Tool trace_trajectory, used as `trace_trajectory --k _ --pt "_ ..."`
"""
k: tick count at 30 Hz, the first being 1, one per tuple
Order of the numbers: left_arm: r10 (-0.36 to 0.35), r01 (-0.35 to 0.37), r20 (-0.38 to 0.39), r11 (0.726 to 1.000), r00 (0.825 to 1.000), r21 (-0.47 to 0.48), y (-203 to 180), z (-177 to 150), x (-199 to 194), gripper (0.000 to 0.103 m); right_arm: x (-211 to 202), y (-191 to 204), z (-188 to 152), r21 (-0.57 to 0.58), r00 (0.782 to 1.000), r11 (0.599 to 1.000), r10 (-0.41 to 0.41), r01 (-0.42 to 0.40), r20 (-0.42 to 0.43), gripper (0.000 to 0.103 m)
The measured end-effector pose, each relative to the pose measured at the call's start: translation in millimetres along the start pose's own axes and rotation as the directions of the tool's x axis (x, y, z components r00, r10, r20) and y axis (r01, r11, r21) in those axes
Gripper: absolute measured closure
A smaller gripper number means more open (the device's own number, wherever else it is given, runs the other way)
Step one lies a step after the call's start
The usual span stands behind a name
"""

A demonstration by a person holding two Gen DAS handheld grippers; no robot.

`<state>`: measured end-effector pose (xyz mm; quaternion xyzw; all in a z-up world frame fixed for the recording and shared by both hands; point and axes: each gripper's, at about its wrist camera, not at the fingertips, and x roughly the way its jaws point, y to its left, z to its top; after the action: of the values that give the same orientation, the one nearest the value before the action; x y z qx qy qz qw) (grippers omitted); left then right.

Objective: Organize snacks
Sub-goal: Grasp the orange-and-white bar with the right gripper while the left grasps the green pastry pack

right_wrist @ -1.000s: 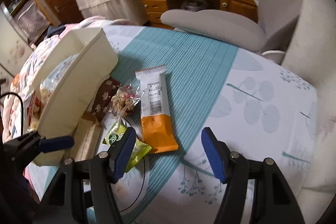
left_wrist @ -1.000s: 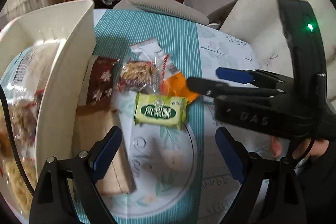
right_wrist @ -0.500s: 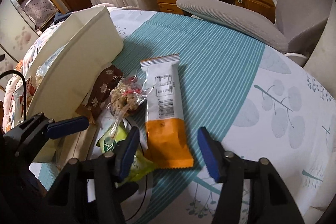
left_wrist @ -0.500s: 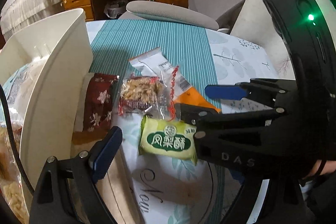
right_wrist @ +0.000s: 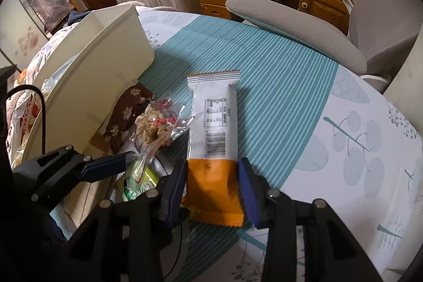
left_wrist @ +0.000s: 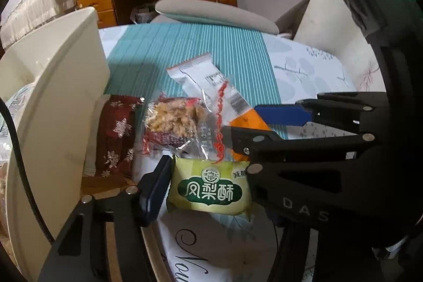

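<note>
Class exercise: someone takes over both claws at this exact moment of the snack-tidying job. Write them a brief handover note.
Left claw: jaws have just been closing; the green pastry packet sits between them, the visible pad against its edge, still on the cloth.
Right claw: jaws have just been closing around the orange end of the white-and-orange bar, pads at its sides, bar still lying flat.
Cream bin stands left of the loose snacks and already holds some bags.
Still out: the clear-wrapped nut snack and the dark red snowflake packet, right beside the bin.
Left to do: lift both gripped snacks into the bin, then those two.
</note>
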<state>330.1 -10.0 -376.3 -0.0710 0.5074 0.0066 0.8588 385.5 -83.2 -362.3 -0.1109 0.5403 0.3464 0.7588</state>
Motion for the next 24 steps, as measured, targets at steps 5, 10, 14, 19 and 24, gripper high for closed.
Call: trace_trajectory --k 5,10,14,19,24 --pt "0.012 -0.012 0.004 1.0 1.0 0.028 -0.6 -5.4 -2.3 0.045 -0.5 0.3 1.6 0.013 0.999 1.0 -0.01 0.011 -0.034 0.064" --pt "0.019 -0.019 0.015 0.999 1.0 0.046 -2.5 -13.4 -8.2 0.052 -3.1 -3.4 -1.3 0.049 0.998 0.999 -0.007 0.01 -0.062 0.064" --pt "0.022 -0.022 0.011 0.999 1.0 0.043 -2.6 -15.5 -10.1 0.052 -6.4 -10.8 -3.7 0.095 0.995 0.995 -0.017 0.026 -0.094 0.065" --pt "0.005 -0.005 -0.021 1.0 1.0 0.022 -0.6 -21.7 -16.4 0.052 -14.0 -25.7 -13.0 0.179 0.992 0.983 -0.024 0.046 -0.122 0.065" --pt "-0.006 0.006 -0.064 1.0 0.998 0.005 -0.1 -29.4 -23.2 0.053 -24.1 -31.9 -26.0 0.253 0.989 0.966 -0.013 0.049 -0.145 0.065"
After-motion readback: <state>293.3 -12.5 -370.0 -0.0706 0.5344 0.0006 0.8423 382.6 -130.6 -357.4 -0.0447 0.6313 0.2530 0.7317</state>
